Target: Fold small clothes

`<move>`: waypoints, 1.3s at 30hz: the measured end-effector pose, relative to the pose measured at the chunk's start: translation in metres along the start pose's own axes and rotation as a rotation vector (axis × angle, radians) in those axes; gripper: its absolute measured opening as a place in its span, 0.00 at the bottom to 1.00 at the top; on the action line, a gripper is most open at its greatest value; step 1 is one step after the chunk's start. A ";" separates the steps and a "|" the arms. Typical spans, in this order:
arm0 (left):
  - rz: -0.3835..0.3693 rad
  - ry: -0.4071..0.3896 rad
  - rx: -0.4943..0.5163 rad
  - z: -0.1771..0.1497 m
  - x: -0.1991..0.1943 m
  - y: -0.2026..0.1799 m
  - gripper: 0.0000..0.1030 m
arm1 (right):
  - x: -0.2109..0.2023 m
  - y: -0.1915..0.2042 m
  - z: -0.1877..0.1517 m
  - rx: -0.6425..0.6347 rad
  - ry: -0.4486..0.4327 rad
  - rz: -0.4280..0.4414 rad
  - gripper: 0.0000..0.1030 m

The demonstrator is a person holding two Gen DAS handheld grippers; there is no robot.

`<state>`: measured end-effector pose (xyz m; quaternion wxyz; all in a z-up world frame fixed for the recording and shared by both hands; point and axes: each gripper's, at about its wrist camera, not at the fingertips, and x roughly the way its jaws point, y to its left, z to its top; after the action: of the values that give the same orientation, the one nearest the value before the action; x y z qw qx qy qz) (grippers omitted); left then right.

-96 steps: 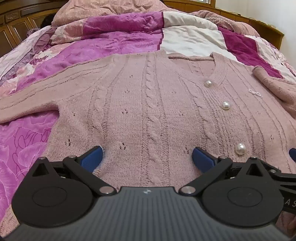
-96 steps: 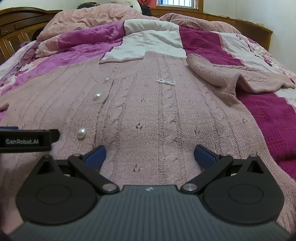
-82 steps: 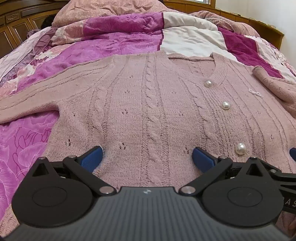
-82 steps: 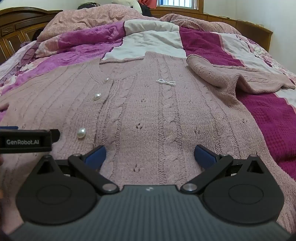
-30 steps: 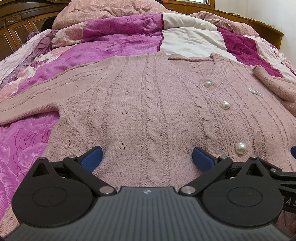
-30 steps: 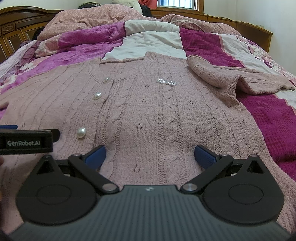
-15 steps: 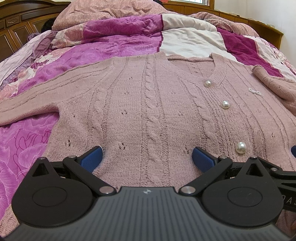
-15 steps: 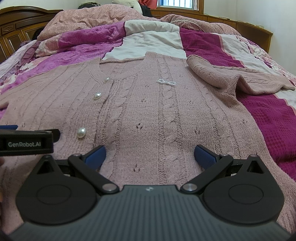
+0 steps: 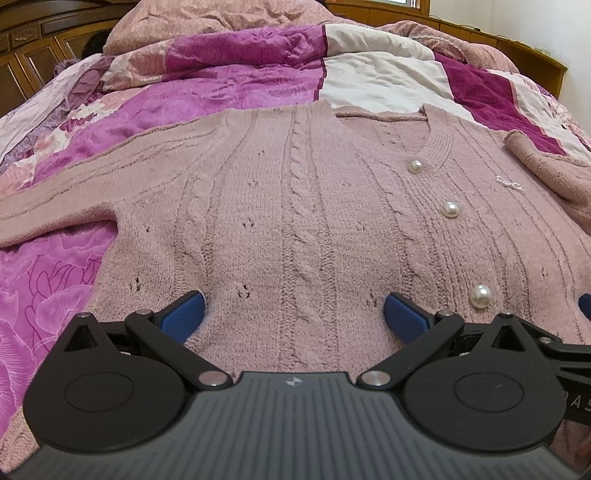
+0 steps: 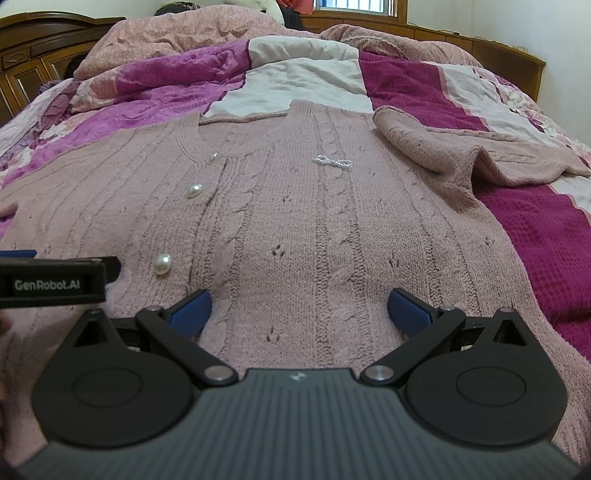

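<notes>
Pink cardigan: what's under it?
The pink cardigan lies flat on a patchwork quilt, which shows purple, white and maroon around it. What lies directly beneath the knit is covered.

A patchwork quilt point(image 10: 424, 92) in purple, magenta and white covers the bed, a dark carved wooden headboard point(image 10: 33, 48) to one side, a barred window point(image 10: 360, 6) beyond, pale walls point(image 10: 517, 22).
</notes>
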<state>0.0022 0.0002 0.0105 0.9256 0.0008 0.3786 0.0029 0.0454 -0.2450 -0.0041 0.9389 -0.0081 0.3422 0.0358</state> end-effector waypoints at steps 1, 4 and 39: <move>-0.002 0.009 -0.001 0.001 0.001 0.000 1.00 | 0.000 -0.001 0.001 0.002 0.006 0.002 1.00; -0.006 0.021 -0.002 0.004 0.003 0.002 1.00 | 0.002 0.001 0.002 0.000 0.017 0.002 1.00; -0.088 0.038 -0.047 0.073 -0.048 -0.020 1.00 | -0.039 -0.147 0.123 0.166 -0.071 -0.010 1.00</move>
<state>0.0187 -0.0198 0.0961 0.9171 -0.0374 0.3958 -0.0288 0.1051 -0.3887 0.1138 0.9480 0.0694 0.3107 0.0027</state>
